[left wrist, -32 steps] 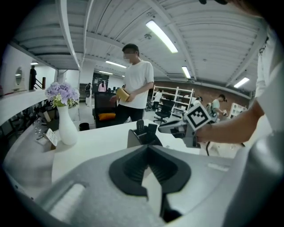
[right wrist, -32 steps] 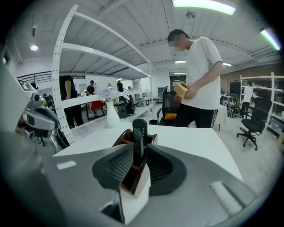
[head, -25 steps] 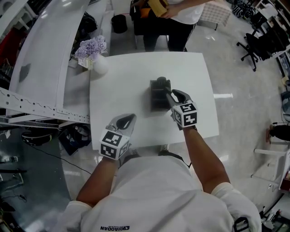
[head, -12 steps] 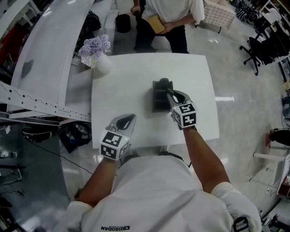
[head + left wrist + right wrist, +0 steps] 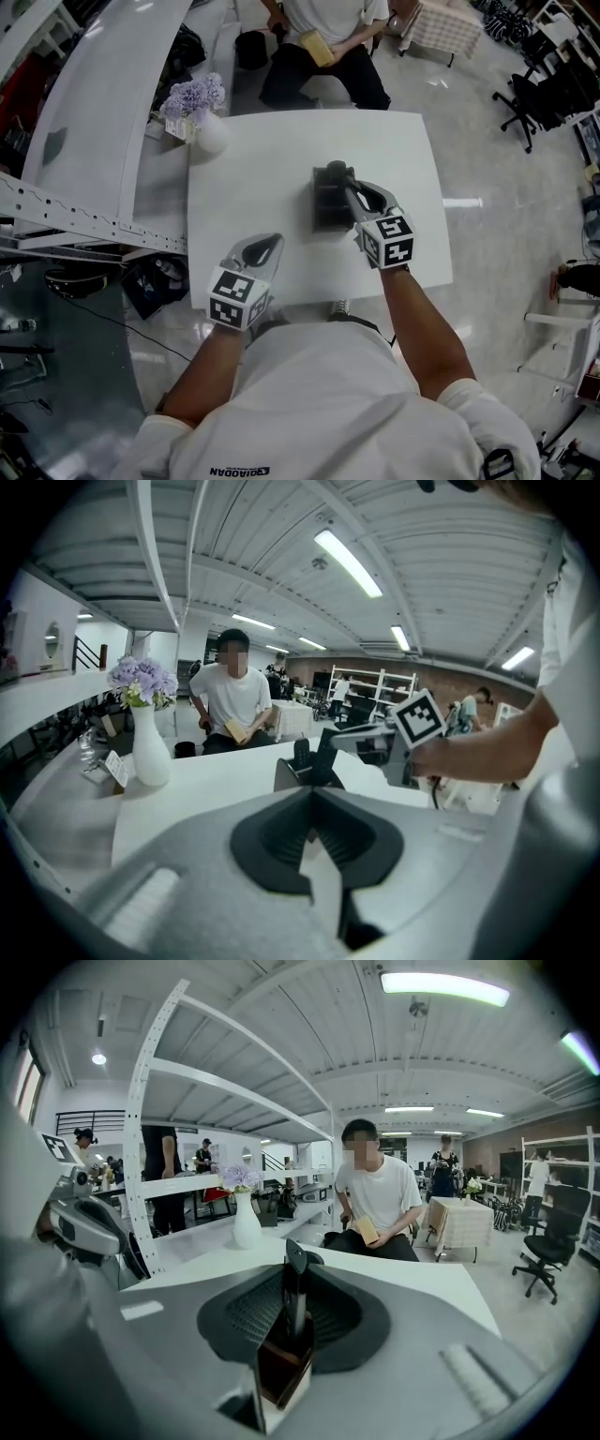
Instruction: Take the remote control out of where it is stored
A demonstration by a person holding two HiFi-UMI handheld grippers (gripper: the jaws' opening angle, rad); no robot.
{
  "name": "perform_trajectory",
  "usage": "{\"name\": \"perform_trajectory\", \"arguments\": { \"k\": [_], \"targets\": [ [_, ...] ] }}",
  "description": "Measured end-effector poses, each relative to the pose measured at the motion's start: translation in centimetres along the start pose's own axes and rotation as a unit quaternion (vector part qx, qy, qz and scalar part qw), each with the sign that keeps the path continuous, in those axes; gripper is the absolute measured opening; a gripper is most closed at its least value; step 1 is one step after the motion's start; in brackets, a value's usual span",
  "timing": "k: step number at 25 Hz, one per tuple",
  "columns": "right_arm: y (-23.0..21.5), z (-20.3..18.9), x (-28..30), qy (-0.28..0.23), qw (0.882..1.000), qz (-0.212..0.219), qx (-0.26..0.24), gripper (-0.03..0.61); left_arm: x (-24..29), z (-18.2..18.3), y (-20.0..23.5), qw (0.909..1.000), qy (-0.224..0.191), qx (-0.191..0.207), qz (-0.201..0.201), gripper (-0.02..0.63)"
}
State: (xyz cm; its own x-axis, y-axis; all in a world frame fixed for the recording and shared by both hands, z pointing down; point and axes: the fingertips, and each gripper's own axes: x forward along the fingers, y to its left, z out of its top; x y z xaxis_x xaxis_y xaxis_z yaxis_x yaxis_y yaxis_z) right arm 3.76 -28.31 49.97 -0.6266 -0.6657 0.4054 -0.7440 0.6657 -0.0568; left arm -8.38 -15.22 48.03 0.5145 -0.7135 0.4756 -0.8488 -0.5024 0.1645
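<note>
Right claw (image 5: 298, 1269), jaws just closed, grasps the remote (image 5: 293, 1312). A slanted pull could snag the holder (image 5: 326, 208) and tip it. Left claw (image 5: 270, 246) is clenched, empty, well apart.

Ceiling strip lamps (image 5: 352, 562) give bright, even light, glaring on the white table (image 5: 244, 202) and the glossy floor (image 5: 487, 169) at right; gripper views bend and darken at their edges, the left gripper (image 5: 312, 789) blurred up close.
</note>
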Motion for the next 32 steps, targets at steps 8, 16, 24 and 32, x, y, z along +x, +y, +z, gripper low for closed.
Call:
{"name": "perform_trajectory", "arguments": {
  "k": [8,16,24,32],
  "targets": [
    [-0.4,3.1,-3.1,-0.047,0.999,-0.006,0.019,0.075,0.4,0.1,-0.4,0.9999,0.0,0.006,-0.009,0.002],
    [-2.9,4.0,-6.8,-0.073,0.996,-0.026,0.045,0.074,1.3,0.6,-1.3,0.9996,0.001,0.016,-0.022,0.002],
    [-7.1,0.4,-10.5,-0.043,0.994,-0.071,0.07,0.074,2.7,1.0,-2.6,0.9986,0.005,0.031,-0.043,0.002],
    [-9.5,-6.0,-13.9,0.035,0.992,-0.077,0.089,0.074,3.9,0.6,-3.7,0.9972,0.016,0.038,-0.062,0.002]
  ]
}}
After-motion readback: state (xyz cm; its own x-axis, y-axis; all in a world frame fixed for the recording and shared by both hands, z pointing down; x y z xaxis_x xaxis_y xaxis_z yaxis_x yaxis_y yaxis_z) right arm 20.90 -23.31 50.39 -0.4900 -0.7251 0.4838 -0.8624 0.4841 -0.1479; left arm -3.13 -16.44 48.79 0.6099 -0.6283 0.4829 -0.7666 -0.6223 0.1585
